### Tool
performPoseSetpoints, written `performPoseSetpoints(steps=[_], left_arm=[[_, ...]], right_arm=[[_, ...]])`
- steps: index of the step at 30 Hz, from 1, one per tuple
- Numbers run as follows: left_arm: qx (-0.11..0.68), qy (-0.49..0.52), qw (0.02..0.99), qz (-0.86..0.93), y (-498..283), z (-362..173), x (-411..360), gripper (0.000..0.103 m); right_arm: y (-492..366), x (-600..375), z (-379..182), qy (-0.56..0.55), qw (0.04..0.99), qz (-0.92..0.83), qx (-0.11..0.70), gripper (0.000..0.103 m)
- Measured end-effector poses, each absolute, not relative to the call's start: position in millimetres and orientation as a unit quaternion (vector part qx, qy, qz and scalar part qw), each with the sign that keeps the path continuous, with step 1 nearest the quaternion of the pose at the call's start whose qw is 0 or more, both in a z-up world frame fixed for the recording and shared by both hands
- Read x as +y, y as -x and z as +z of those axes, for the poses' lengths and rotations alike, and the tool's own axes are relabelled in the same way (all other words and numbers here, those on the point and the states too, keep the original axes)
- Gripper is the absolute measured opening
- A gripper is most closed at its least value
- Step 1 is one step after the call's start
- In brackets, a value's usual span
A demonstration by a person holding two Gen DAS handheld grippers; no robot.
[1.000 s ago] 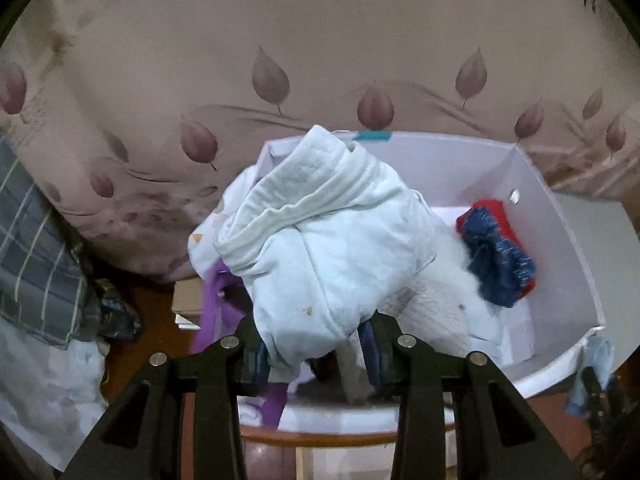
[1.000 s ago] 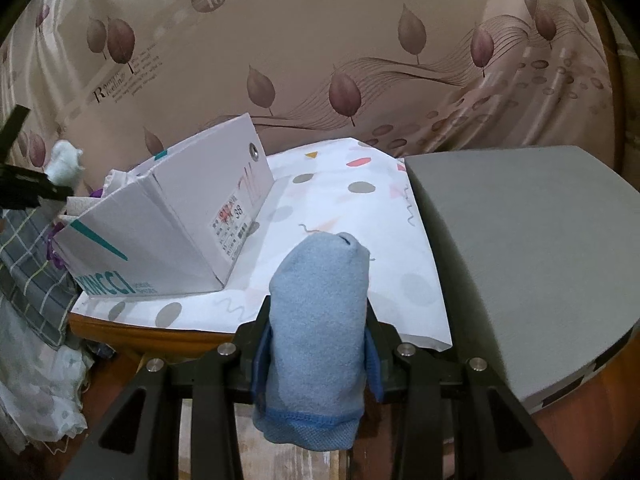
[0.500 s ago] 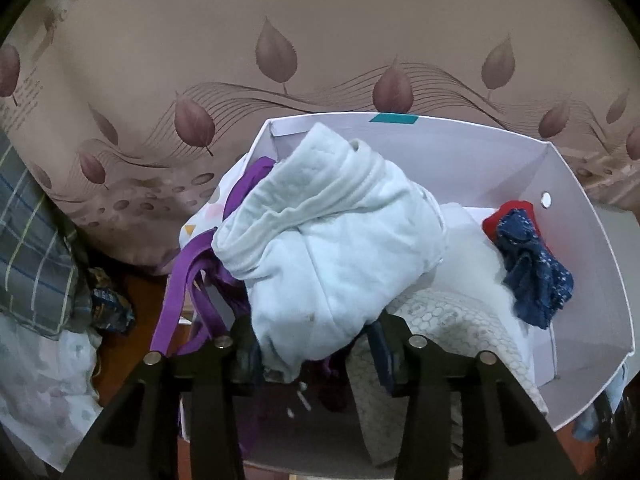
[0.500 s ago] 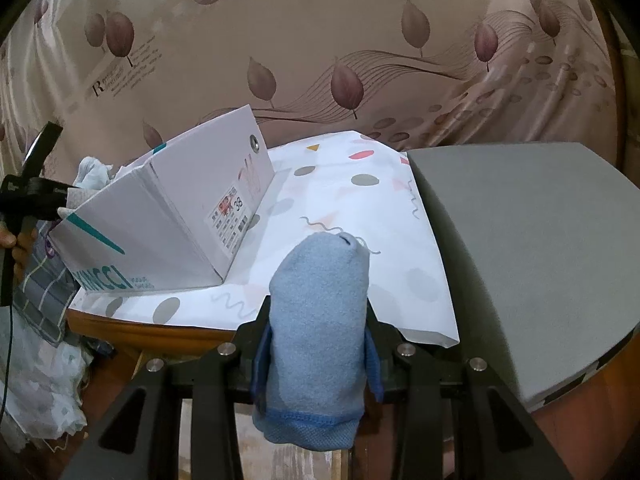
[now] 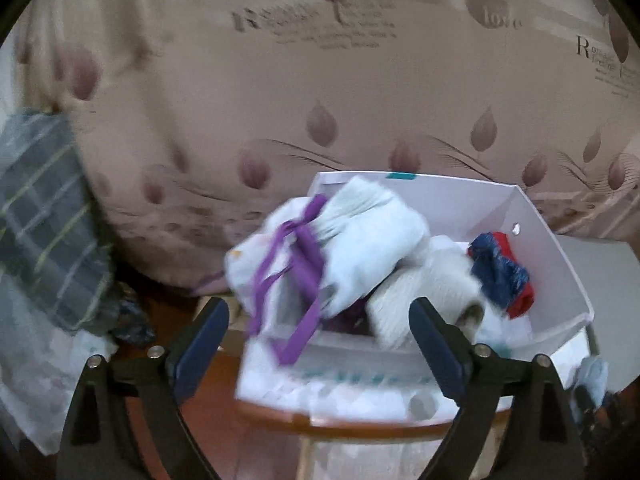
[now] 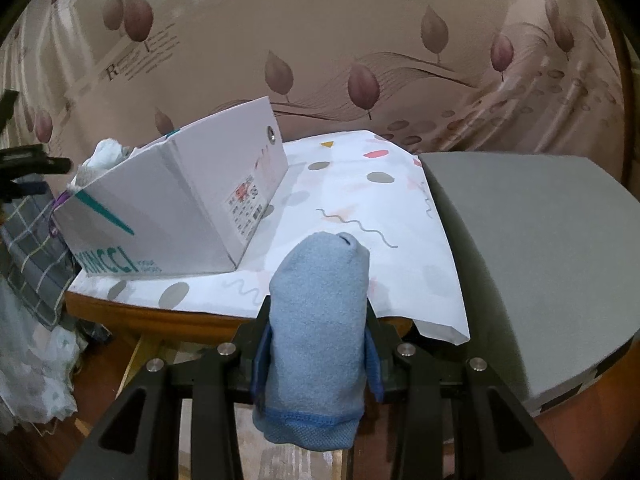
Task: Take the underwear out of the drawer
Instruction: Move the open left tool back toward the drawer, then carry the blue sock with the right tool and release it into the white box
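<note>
Two claws are mine, and they stand very differently. Nearest to me, my right claw [image 6: 318,344] is clamped on a folded light-blue cloth [image 6: 318,320], which stands up between the pads and hangs a little below them. Just ahead of it lies the spotted white sheet [image 6: 360,216] over the wooden table [image 6: 160,320], with a grey pad [image 6: 540,248] off to its right and the white cardboard box [image 6: 172,208] ahead and to its left.

My left claw [image 5: 318,338] has just let go. A second ago its pads were pinched on the pale blue-white garment [image 5: 372,240]; now the jaws are opening wide and nothing sits between them. That garment lies ahead of the spread fingers [image 5: 430,336], heaped on the near-left corner of the box, which serves as the drawer here. A purple strap [image 5: 300,276] trails over it and down the near wall. Further into the box, ahead and to the right, sit a white textured roll [image 5: 424,296] and, beyond it, a navy and red piece [image 5: 500,276] against the right wall. Behind everything hangs the leaf-print curtain [image 5: 320,100].

I judge the release a setback: the pale garment is back with the pile, so taking underwear out with this claw will probably need a fresh grasp, and the strap could snag.
</note>
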State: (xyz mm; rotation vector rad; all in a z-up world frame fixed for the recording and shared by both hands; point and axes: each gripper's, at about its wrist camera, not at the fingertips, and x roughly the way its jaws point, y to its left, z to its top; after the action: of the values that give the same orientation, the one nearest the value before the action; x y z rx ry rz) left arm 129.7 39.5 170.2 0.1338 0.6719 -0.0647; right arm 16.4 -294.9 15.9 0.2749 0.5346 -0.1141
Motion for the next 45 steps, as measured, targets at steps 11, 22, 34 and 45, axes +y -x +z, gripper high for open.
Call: performPoseSetpoints(steps=[11,22,34,45], left_arm=[[0.374,-0.002,0.923,0.094,-53.8,66.2,113.6,0.097],[0.412,0.03,0.894,0.172,-63.8,-1.0,167.9,0.097],[0.427,0.075,0.88,0.195,-69.0,-1.5,200.0,0.097],[0.433,0.088,0.876,0.194,-72.2,-0.3,203.7,0.097]], right_arm=[[-8.9,-277.5,64.5,-0.101,0.962,-0.033,0.251,0.038],[-78.7,-236.4,180.8,-0.028,0.96,0.051,0.274,0.038],[-197.9,-186.3,170.9,0.026,0.926,0.052,0.374,0.039],[-221.1,-183.8,143.7,0.047,0.919,0.01,0.392,0.055]])
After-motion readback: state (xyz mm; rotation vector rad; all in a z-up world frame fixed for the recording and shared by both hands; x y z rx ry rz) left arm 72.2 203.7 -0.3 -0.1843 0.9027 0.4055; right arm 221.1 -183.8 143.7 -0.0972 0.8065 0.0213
